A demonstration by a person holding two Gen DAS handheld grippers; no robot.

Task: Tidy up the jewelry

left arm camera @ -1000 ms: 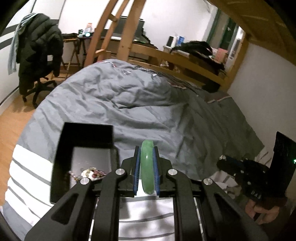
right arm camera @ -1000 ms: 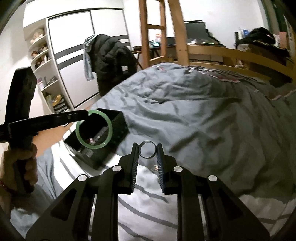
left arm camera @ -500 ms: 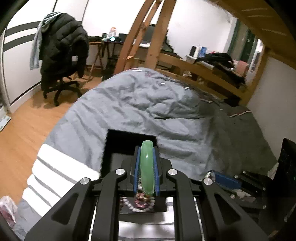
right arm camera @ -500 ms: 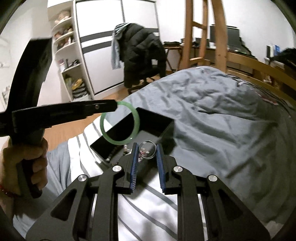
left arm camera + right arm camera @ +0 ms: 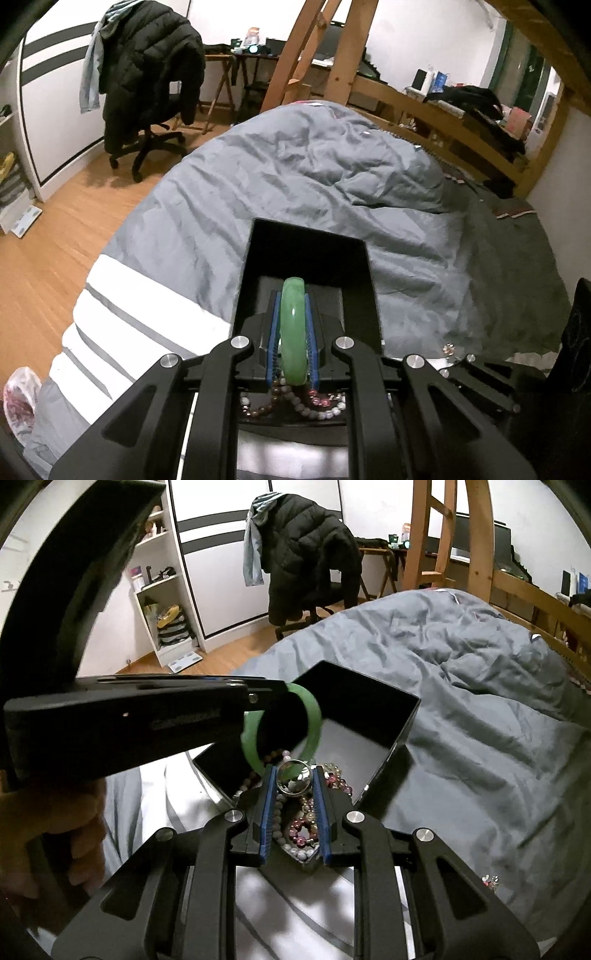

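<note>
- The left gripper [image 5: 293, 332] is closed on a green bangle [image 5: 293, 332], its blue pads [image 5: 273, 339] pressing the band's two flat sides. The bangle stands on edge over the open black box [image 5: 255, 273].
- In the right wrist view the same bangle [image 5: 314, 716] hangs from the left gripper's tip above the box's near half. I cannot tell whether its lower arc touches the beads.
- The right gripper [image 5: 294, 779] has its jaws partly closed on a silver ring [image 5: 294, 779], which is clamped upright at the fingertips above the box's near corner.
- The two held pieces are close together in the right wrist view, with the ring just in front of the bangle's lower arc.
- The box's walls [image 5: 369, 709] rise all around. Its far half shows a bare pale floor [image 5: 354, 742], open room beyond the heap.
- The near half holds a tangle of beaded bracelets [image 5: 303, 823] in brown, pink and pale beads.
- A small cluster of pink beads [image 5: 490, 880] lies on the cover to the right, apart from the box.
- The box sits on a rumpled grey duvet [image 5: 295, 177] with white stripes [image 5: 147, 306] at the near end.
- Beyond the bed are a wooden floor [image 5: 55, 229], an office chair with a black jacket [image 5: 147, 66], a wooden ladder frame [image 5: 343, 62] and white shelves [image 5: 162, 590].
</note>
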